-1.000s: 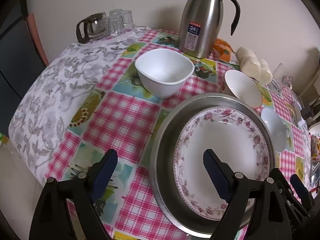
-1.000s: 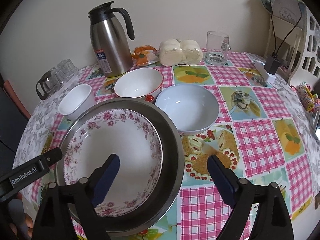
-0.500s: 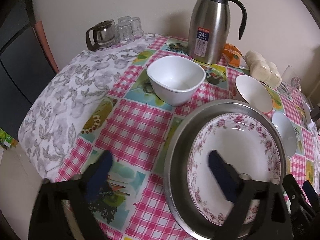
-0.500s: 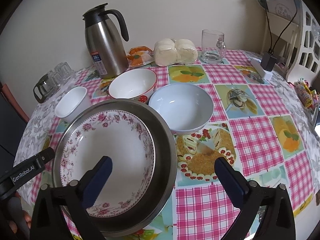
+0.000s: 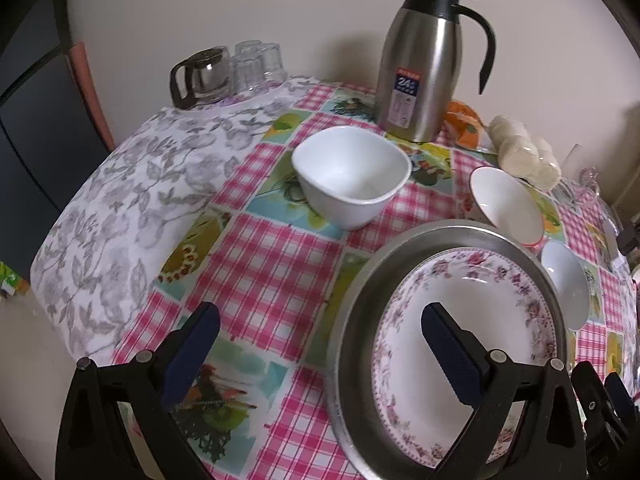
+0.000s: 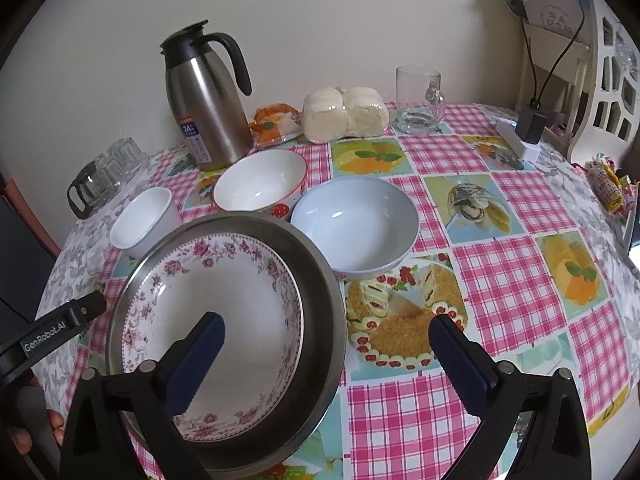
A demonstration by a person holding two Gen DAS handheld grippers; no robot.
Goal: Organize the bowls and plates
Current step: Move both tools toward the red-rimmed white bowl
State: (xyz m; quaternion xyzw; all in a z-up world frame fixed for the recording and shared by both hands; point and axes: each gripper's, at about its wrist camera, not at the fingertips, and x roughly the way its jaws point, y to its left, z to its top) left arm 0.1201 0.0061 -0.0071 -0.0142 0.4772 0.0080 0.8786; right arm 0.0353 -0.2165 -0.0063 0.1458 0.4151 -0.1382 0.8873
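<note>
A floral-rimmed white plate (image 5: 476, 312) (image 6: 224, 288) lies inside a wide steel dish (image 5: 360, 292) (image 6: 320, 280) at the table's near edge. Behind it stand a square white bowl (image 5: 352, 176) (image 6: 140, 224), a red-rimmed white bowl (image 5: 508, 204) (image 6: 260, 184) and a pale blue bowl (image 5: 568, 280) (image 6: 356, 224). My left gripper (image 5: 320, 352) is open and empty, straddling the steel dish's left rim above it. My right gripper (image 6: 324, 356) is open and empty, straddling the dish's right rim.
A steel thermos jug (image 5: 424, 64) (image 6: 208, 100) stands at the back by the wall. A glass pot and tumblers (image 5: 224, 72) sit at the back left. Wrapped buns (image 6: 344, 114), a glass mug (image 6: 420, 100) and a charger (image 6: 528, 124) sit at the back right.
Both grippers have pulled back and up from the plate, so the table looks farther away. Both stay open. No dish has moved.
</note>
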